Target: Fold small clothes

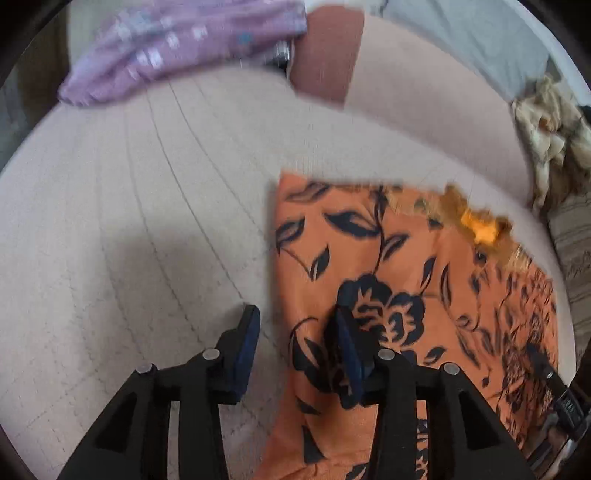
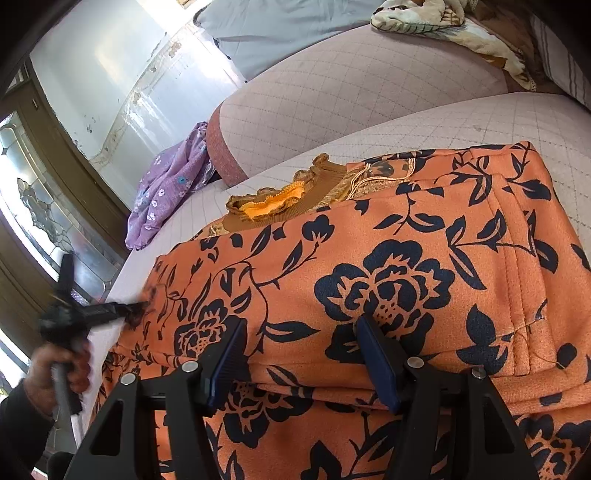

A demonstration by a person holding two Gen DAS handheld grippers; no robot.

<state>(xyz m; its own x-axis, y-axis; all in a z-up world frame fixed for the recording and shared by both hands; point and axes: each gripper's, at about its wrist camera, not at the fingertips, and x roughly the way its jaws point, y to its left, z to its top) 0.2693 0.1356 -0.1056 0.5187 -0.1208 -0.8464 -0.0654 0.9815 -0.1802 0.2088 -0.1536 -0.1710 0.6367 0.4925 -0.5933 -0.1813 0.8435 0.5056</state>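
Right wrist — folded floral knit garment (image 2: 388, 266)

Quilted pink sofa (image 2: 351, 85) (grey pillow (image 2: 266, 33) behind) beside a sunlit stained-glass door (image 2: 40, 206).

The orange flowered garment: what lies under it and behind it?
The orange flowered garment lies on the quilted pink bed cover. Behind it a purple flowered cloth rests crumpled. Its folded layers hide whatever is beneath them.

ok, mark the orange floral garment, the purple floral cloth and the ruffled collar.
orange garment with black floral print (image 2: 388, 258), right wrist view, large black flower.
purple floral cloth (image 2: 166, 188), right wrist view, middle of the heap.
orange ruffled collar (image 2: 273, 203), right wrist view, bright inner frill.
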